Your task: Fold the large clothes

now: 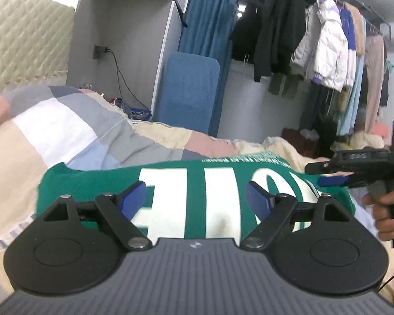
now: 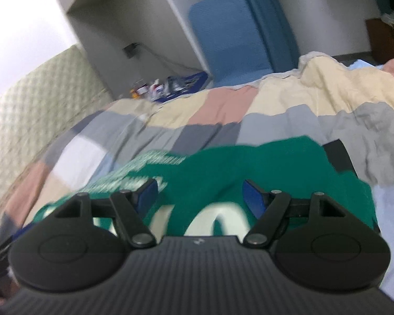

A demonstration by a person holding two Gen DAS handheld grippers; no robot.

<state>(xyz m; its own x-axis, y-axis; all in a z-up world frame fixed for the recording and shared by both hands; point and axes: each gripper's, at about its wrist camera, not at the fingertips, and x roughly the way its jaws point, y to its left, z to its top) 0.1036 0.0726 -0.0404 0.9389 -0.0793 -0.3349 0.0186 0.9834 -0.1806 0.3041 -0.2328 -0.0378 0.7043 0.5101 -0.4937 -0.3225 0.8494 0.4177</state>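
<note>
- Green garment (image 1: 212, 183) with big white lettering lies folded into a broad band on the patchwork quilt (image 1: 73, 131), right in front of both tools.
- Left gripper (image 1: 195, 197) hovers just over the near part of the garment, its blue pads (image 1: 132, 199) spread wide; cloth shows in the gap, but neither pad presses on it.
- Right gripper (image 2: 199, 197) also stands apart over the green fabric, nothing pinched between its blue pads (image 2: 254, 199). In the left wrist view it comes in from the right edge, held by the person's hand (image 1: 386, 210), its tip above the garment's right end.
- In the right wrist view the garment's small pale print sits to the left, and a dark strip lies at its far right edge; the blur hides what that strip is.
- Beyond the bed stand a blue padded board (image 1: 189, 92) leaning by a blue curtain (image 1: 210, 13), a grey alcove with a plug and cable (image 1: 102, 51), and a rail of hanging clothes (image 1: 328, 47).
- Quilted cream headboard (image 1: 26, 36) rises at the left.
</note>
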